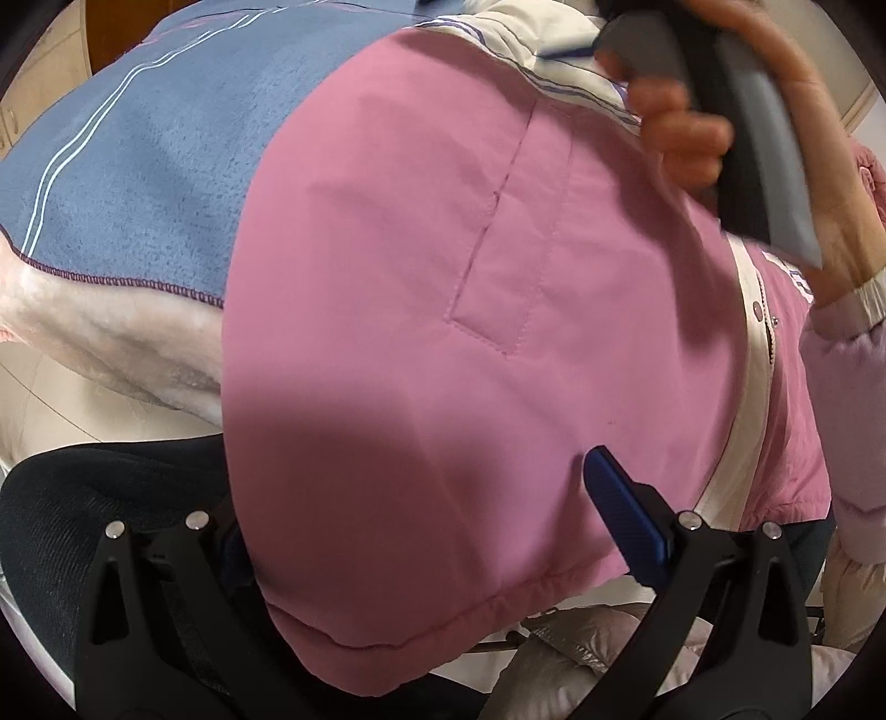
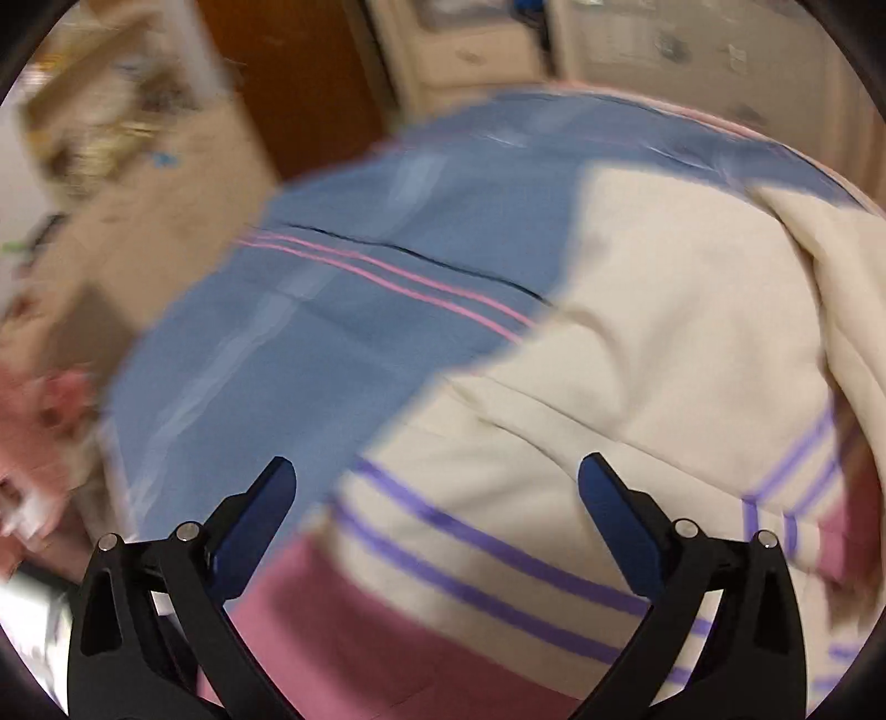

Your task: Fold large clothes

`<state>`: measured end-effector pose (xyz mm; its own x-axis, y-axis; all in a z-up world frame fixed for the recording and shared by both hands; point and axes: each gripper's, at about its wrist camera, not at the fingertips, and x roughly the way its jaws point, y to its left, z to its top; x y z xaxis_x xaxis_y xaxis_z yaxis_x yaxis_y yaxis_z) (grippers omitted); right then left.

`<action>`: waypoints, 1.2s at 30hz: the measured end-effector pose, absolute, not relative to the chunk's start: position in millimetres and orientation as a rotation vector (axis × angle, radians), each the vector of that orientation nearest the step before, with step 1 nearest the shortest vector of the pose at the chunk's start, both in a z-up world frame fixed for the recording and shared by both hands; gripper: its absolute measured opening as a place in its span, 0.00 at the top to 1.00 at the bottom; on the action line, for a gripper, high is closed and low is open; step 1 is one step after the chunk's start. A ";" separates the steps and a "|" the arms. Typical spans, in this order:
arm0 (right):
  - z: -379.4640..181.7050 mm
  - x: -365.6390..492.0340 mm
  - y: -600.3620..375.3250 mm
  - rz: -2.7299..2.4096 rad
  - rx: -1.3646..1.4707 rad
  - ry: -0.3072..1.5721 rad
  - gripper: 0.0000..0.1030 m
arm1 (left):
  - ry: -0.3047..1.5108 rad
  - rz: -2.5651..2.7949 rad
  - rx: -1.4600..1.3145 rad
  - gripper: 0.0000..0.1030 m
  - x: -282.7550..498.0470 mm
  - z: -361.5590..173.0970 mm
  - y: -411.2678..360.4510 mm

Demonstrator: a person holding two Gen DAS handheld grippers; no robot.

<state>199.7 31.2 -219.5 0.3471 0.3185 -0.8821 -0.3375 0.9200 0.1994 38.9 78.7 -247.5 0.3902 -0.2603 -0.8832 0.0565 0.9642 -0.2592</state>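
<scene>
A large pink and cream jacket [image 1: 443,310] lies spread on a blue blanket [image 1: 144,188]. Its pink hem drapes over the near edge and covers my left gripper's [image 1: 421,515] left finger; the right blue fingertip [image 1: 620,498] rests on top of the fabric, jaws wide apart. In the right wrist view the jacket's cream upper part with purple stripes [image 2: 637,399] fills the right side. My right gripper [image 2: 437,498] hovers over it, open and empty; the view is motion-blurred. Its grey handle and the person's hand [image 1: 714,111] show at the top right of the left wrist view.
The blue blanket [image 2: 343,332] has pink stripes and a fluffy cream underside [image 1: 111,332]. A dark chair back [image 1: 83,526] stands at the near left. A wooden door [image 2: 299,77] and cabinets [image 2: 476,50] are behind. A padded pale garment [image 1: 598,659] lies below the hem.
</scene>
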 end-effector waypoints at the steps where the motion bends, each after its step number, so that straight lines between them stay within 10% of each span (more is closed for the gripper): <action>1: -231.0 198.8 35.9 0.412 -0.081 1.163 0.01 | 1.151 -0.201 -0.196 0.02 39.1 -246.3 75.9; 15: -181.0 67.7 -201.7 0.072 -0.040 0.820 0.01 | 1.123 -0.168 -0.173 0.02 32.8 -228.9 81.9; 36: -264.6 -115.1 -348.2 -0.148 0.088 1.103 0.01 | 1.087 -0.051 0.085 0.02 48.0 -216.3 64.8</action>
<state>-115.1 -348.2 -264.6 0.4426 -0.0754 -0.8935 0.1627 0.9867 -0.0027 48.0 64.8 -216.3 0.4643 0.0003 -0.8857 0.0831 0.9956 0.0439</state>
